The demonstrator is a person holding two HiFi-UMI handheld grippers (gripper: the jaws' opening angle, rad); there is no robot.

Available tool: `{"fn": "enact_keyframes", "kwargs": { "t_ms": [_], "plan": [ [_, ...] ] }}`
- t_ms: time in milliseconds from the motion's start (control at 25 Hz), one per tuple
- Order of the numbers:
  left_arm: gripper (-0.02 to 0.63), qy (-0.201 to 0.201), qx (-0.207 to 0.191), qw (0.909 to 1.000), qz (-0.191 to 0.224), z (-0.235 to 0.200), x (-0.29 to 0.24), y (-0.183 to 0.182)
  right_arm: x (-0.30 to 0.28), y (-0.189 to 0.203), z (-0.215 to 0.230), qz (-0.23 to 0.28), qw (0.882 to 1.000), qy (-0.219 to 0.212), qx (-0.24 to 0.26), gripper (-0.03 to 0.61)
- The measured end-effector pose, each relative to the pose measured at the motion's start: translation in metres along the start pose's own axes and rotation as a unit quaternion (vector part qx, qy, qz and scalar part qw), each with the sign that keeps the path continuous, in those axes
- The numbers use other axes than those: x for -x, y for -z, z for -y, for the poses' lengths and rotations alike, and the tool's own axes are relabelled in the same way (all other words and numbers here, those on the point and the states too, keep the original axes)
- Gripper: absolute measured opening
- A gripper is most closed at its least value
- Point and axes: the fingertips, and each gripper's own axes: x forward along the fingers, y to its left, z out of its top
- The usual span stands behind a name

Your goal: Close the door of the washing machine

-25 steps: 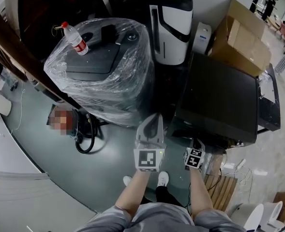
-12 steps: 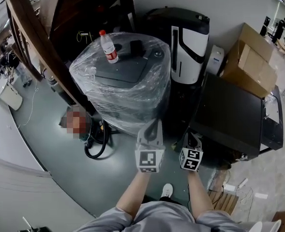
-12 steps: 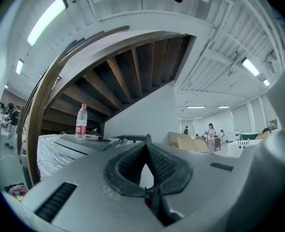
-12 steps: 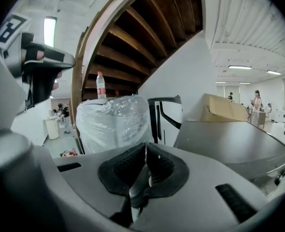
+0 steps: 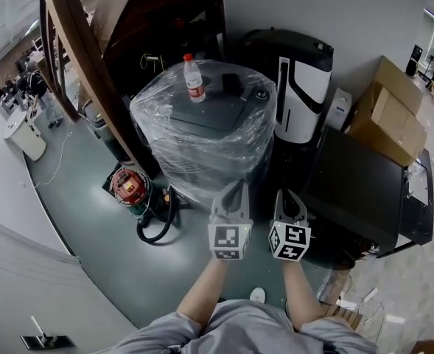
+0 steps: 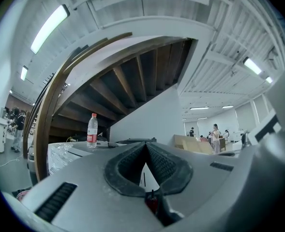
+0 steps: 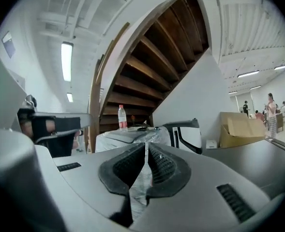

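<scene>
A bulky machine wrapped in clear plastic [image 5: 202,142] stands on the floor ahead of me, its dark top lid [image 5: 215,113] lying flat. A water bottle [image 5: 194,78] stands upright on it. My left gripper [image 5: 236,186] is shut and empty, held in front of the machine's near side, and in its own view [image 6: 146,145] the jaws meet. My right gripper [image 5: 285,196] is beside it, also shut on nothing, jaws pressed together [image 7: 146,145]. The bottle [image 6: 92,129] [image 7: 122,117] and the wrapped machine [image 7: 127,137] show beyond the jaws.
A black-and-white appliance [image 5: 302,87] stands behind the machine by the wall. A black cabinet [image 5: 357,190] and cardboard boxes [image 5: 390,116] are at right. A red device [image 5: 130,186] and a black hose [image 5: 155,226] lie on the floor at left, under a wooden staircase [image 5: 84,57].
The view has swung so the wrapped machine sits more central. The right gripper has risen level with the left; both stay shut.
</scene>
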Motion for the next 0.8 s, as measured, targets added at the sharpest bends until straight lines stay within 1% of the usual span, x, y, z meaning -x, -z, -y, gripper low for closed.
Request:
{"fn": "enact_keyframes", "kwargs": {
  "t_ms": [160,280,400,640,800],
  "plan": [
    [-0.002,0.001,-0.008,1.0,0.001,-0.004,0.012,-0.005,0.008,-0.031,-0.026,0.029,0.999,-0.012,0.001,0.002],
    [-0.002,0.001,-0.009,1.0,0.003,-0.007,0.02,-0.009,0.011,-0.045,-0.043,0.039,0.999,-0.025,0.001,0.002],
    [-0.002,0.0,-0.009,0.9999,0.004,-0.008,0.025,-0.012,0.015,-0.052,-0.052,0.045,0.998,-0.033,-0.001,0.002],
    [-0.002,-0.004,-0.013,0.9999,0.009,-0.014,0.037,-0.019,0.023,-0.06,-0.061,0.056,0.998,-0.033,-0.005,0.0],
    [-0.002,-0.005,-0.012,0.9999,0.01,-0.015,0.042,-0.022,0.028,-0.065,-0.063,0.06,0.998,-0.037,0.004,-0.002]
  ]
}}
